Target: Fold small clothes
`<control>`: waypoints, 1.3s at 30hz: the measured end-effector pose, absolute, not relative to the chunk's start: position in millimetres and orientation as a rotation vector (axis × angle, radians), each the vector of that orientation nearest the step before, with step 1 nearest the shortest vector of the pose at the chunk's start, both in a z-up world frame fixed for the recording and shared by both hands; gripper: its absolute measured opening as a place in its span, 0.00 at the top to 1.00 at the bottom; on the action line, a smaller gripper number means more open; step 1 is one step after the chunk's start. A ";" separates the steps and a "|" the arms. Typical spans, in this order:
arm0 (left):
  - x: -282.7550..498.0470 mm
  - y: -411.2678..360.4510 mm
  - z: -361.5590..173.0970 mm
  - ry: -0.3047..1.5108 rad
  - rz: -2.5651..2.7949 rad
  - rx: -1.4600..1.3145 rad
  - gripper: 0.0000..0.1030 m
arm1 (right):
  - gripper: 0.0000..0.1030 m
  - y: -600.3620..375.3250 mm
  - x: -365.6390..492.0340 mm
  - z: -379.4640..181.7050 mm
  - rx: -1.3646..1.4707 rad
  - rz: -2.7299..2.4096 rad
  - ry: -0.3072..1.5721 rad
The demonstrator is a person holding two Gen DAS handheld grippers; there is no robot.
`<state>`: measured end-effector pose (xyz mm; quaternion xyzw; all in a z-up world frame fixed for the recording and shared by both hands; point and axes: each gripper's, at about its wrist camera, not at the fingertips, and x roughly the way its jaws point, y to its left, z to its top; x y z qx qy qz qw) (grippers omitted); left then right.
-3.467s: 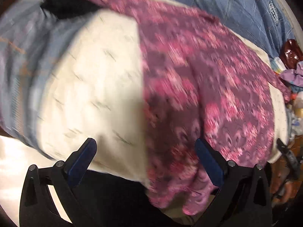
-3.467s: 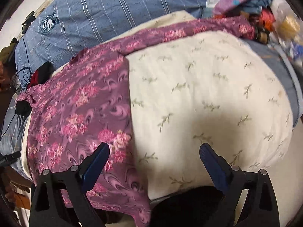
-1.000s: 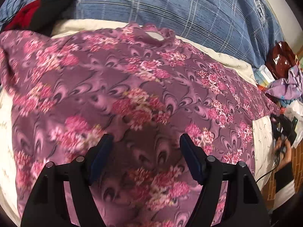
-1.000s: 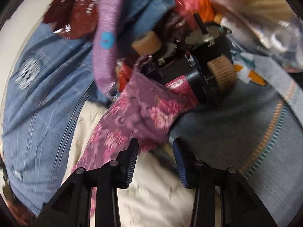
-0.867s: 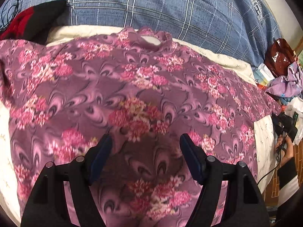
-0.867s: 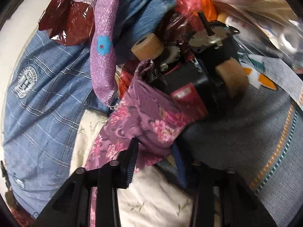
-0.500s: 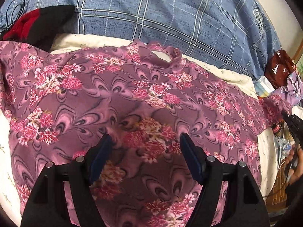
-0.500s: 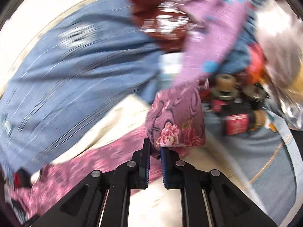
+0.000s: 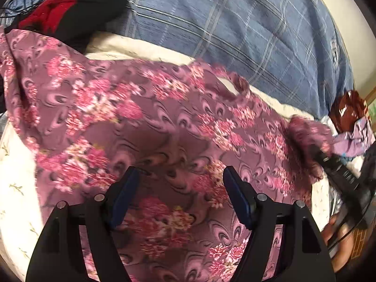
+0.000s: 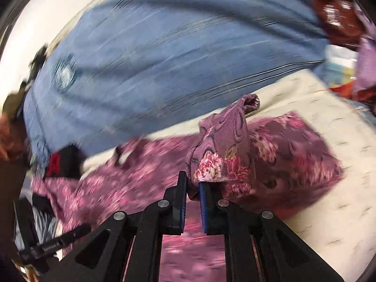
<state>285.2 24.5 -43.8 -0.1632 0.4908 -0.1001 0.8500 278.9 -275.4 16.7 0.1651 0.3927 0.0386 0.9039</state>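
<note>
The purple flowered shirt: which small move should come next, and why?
Probably carry the sleeve inward and lay it on the shirt's body. The right gripper is shut on it, lifted over the shirt, while the left gripper hangs open, holding nothing.

Floral garment [image 9: 164, 122] soft matt cloth; blue checked cover [image 9: 235, 23] woven, possibly cotton.
</note>
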 end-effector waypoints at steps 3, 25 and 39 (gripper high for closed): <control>286.6 36.5 -40.3 1.014 -0.179 -0.353 0.28 | 0.91 -230.2 285.5 7.3 0.294 0.134 0.842; 310.4 9.7 -51.4 1.112 -0.349 -0.470 0.26 | 0.68 -253.8 217.0 -10.4 0.376 0.235 1.005; 345.8 -9.2 -28.9 1.005 -0.243 -0.588 0.95 | 0.60 -376.5 184.9 -27.2 0.729 0.137 0.923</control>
